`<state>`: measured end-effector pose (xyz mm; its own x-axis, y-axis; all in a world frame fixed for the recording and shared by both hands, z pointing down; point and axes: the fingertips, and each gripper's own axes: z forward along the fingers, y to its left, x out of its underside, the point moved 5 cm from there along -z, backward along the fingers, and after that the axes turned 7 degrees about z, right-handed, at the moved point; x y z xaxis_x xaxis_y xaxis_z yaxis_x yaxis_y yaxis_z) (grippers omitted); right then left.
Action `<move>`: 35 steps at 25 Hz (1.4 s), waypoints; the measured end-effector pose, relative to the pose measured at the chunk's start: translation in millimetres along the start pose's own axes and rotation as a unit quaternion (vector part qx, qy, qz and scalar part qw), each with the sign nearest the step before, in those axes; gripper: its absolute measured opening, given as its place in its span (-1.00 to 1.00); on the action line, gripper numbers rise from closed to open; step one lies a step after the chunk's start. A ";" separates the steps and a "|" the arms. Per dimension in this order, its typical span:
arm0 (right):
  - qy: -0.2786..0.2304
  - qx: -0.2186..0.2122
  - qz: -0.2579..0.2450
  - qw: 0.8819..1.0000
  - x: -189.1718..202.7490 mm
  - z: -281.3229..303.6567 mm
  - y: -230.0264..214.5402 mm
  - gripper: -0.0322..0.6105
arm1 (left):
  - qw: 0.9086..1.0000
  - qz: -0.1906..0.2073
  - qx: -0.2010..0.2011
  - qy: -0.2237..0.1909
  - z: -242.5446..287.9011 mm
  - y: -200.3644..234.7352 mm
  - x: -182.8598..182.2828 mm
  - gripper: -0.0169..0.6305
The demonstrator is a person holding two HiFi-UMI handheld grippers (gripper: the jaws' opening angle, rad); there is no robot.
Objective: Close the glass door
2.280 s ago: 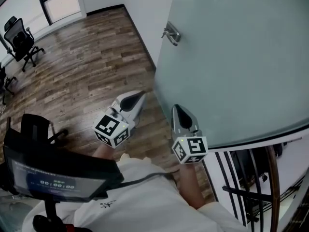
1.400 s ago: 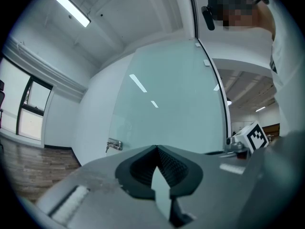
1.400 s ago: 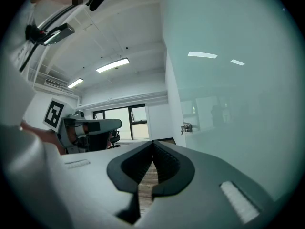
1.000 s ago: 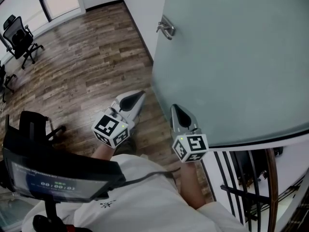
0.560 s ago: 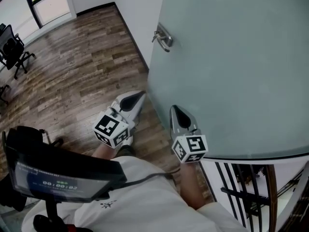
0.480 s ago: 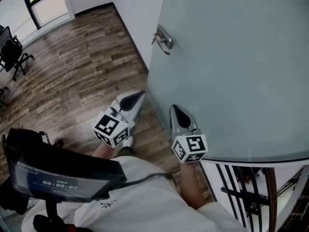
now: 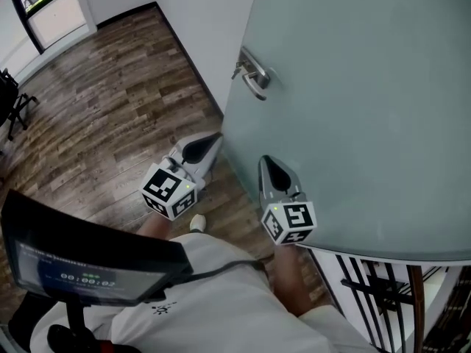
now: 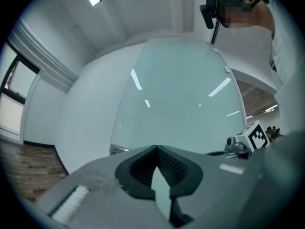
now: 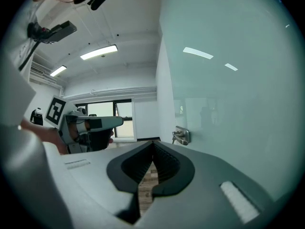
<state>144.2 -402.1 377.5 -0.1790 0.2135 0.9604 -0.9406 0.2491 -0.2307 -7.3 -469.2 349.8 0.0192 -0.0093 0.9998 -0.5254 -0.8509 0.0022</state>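
Here, closest to the head camera, a person in a white top (image 7: 221, 300) carries a dark screen (image 7: 81, 259) at chest height, with a pair of tongs in each hand. One light shoe (image 7: 197, 223) shows on the wooden floor (image 7: 110, 101) below. Black railing (image 7: 383, 300) stands at the lower right, under the door's bottom edge.

The left tongs (image 7: 208, 142) and right tongs (image 7: 267, 165) reach forward side by side, each with its marker cube at the rear. The left gripper view shows the left tongs (image 8: 156, 149) closed tip to tip with nothing between them. The right gripper view shows the right tongs (image 9: 152, 144) closed and empty in the same way.

Directly ahead hangs the frosted glass door (image 7: 353, 109), filling the right of the head view and swung out from the white wall (image 7: 199, 13). The right tongs lie close against its face, and the left tongs sit just beside its free edge; contact cannot be made out for either. A metal handle (image 7: 254, 76) juts from the pane near that edge, beyond both tips, and appears again in the right gripper view (image 9: 181, 136).

Farther off, the floor runs to a dark-framed window (image 7: 48, 9), with part of an office chair (image 7: 11, 101) at the left border.
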 end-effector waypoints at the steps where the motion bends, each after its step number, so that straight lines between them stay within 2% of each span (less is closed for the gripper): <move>1: 0.000 0.004 0.000 1.000 -0.7 7.3 0.6 -0.87 | 1.000 -0.001 0.005 -0.001 2.0 7.7 0.0 -0.95; 7: 0.002 0.023 -0.004 1.000 -4.6 43.2 6.6 -0.87 | 1.000 -0.009 0.014 -0.002 5.4 52.4 4.0 -0.95; 15: 0.013 0.024 -0.012 1.000 -14.7 76.6 -6.1 -0.87 | 1.000 -0.020 0.009 0.003 16.8 78.9 5.3 -0.95; 21: 0.047 0.027 -0.067 0.996 -18.8 106.2 -37.7 -0.86 | 1.000 -0.020 -0.009 0.007 29.3 81.0 5.8 -0.95; 28: 0.103 0.023 -0.150 0.983 -18.5 150.0 -68.4 -0.55 | 0.999 -0.022 -0.033 0.010 42.7 79.7 4.8 -0.95; 32: 0.148 0.025 -0.186 0.971 -10.8 177.9 -79.5 -0.21 | 0.999 -0.024 -0.041 0.013 44.4 80.5 5.9 -0.95; 35: 0.180 0.021 -0.204 0.962 -1.0 197.6 -87.4 -0.08 | 0.998 -0.022 -0.048 0.014 44.9 81.3 7.3 -0.95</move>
<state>169.6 -610.7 427.6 0.3109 0.4216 0.8518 -0.9241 0.3437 0.1672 -11.7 -562.0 356.3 0.0211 0.0424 0.9989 -0.6044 -0.7953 0.0465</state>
